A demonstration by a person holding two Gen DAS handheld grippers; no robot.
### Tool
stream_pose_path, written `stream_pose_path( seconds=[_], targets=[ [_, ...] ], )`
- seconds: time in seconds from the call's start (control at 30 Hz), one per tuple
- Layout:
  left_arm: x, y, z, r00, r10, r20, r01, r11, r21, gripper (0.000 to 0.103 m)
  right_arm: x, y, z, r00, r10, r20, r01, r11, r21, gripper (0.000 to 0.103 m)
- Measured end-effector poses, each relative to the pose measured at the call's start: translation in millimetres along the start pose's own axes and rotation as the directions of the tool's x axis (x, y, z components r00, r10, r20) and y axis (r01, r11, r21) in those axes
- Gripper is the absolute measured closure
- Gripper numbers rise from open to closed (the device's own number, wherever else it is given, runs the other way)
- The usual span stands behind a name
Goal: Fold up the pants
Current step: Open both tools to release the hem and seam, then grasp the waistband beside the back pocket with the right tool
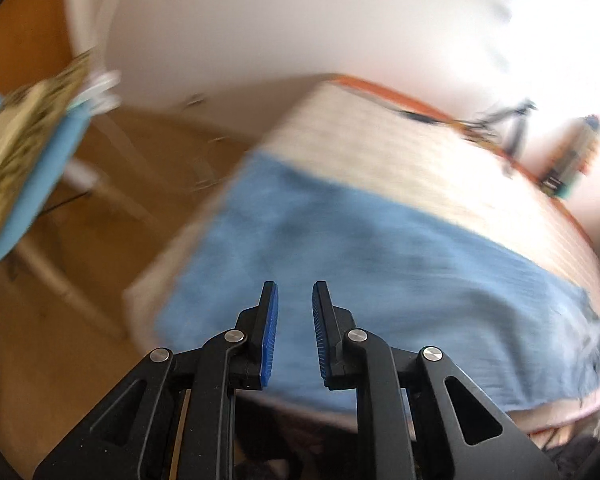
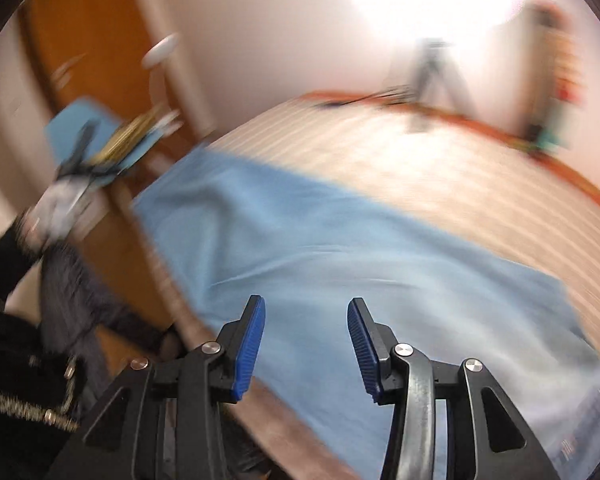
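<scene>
Light blue pants (image 1: pixel 380 264) lie spread flat across a striped cream bed (image 1: pixel 400 160). Both views are motion-blurred. My left gripper (image 1: pixel 295 292) hovers above the near part of the pants, jaws a little apart, nothing between them. In the right wrist view the same blue pants (image 2: pixel 320 248) stretch across the bed (image 2: pixel 440 168). My right gripper (image 2: pixel 306 308) is open and empty above their near edge. At the left of that view a gloved hand with the other gripper (image 2: pixel 72 176) shows, blurred.
A blue chair (image 1: pixel 40 168) with a patterned cushion stands left of the bed on a wooden floor (image 1: pixel 100 240). A tripod (image 2: pixel 436 80) and a colourful object (image 2: pixel 560 92) stand beyond the bed's far edge. White wall behind.
</scene>
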State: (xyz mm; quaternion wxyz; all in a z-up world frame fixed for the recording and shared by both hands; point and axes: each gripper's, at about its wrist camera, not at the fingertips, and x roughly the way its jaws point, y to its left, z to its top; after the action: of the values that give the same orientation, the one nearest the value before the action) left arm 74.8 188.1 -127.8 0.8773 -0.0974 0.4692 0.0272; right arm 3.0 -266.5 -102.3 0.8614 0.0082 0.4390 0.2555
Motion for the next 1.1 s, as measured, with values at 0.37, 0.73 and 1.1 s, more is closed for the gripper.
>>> stream_pose_path(
  seconds=[0.37,0.73,1.1],
  targets=[
    [23.7,-198.1,13.9,0.95,-0.307,-0.058,0.311,0.909,0.278,0.083,-126.0,-151.0,-72.0,0.911,-0.411,0.042,0.352,0.826,0.441,0.045],
    [33.5,-382.8,-16.1,0.845,-0.493,-0.205,0.524,0.692,0.496,0.081,-176.1,-241.6,-189.7,0.86,-0.505,-0.074,0.398,0.572,0.718,0.035],
    [65.6,-517.6,-81.7,0.714,-0.568,-0.409,0.694,0.5,0.518,0.081,-151.5,-262.5,-240.8,0.945,-0.305,0.119,0.086,0.581,0.809,0.035]
  ],
)
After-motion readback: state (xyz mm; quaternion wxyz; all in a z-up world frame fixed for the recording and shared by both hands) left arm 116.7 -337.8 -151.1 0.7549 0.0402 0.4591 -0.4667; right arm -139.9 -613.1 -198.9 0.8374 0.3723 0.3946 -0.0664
